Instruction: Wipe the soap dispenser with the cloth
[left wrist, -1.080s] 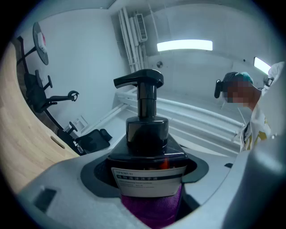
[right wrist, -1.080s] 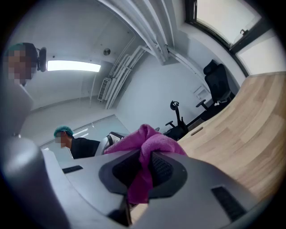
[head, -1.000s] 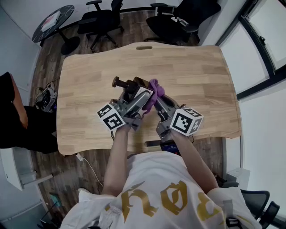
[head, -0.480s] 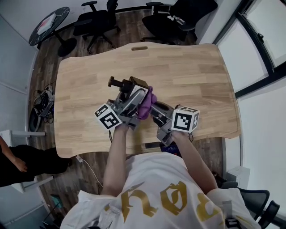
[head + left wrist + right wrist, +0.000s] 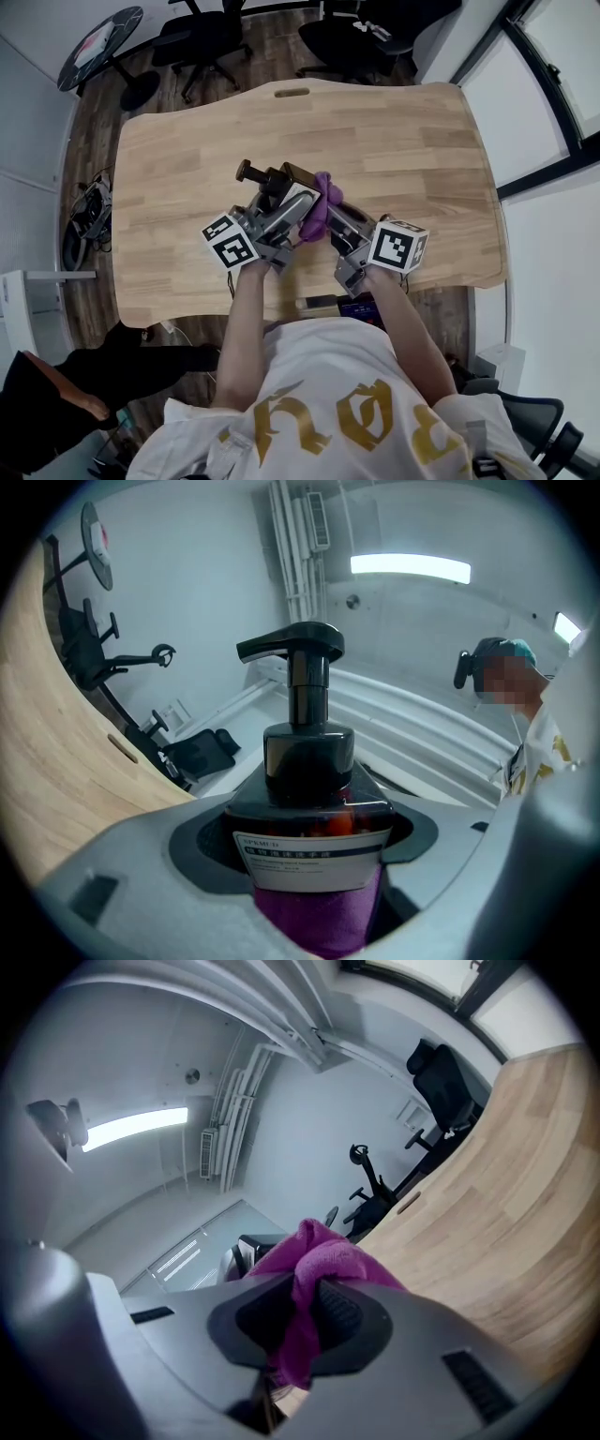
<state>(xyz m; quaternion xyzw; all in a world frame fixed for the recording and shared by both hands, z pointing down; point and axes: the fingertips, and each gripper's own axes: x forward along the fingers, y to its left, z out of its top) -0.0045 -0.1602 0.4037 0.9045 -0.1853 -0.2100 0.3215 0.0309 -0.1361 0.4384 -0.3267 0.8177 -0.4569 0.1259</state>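
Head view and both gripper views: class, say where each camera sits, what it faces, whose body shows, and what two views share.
Head view: on the person's head, facing steeply down at the table; forearms, left gripper, right gripper show.
Left gripper view: on that gripper, along its fingers, shut on the soap dispenser.
Right gripper view: likewise; fingers pinch the cloth.
Shared by all: the cloth.

White short-sleeved T-shirt (image 5: 328, 412) with large gold lettering; above it, grey left gripper (image 5: 286, 194) and right gripper (image 5: 331, 209), each with black-and-white square markers.
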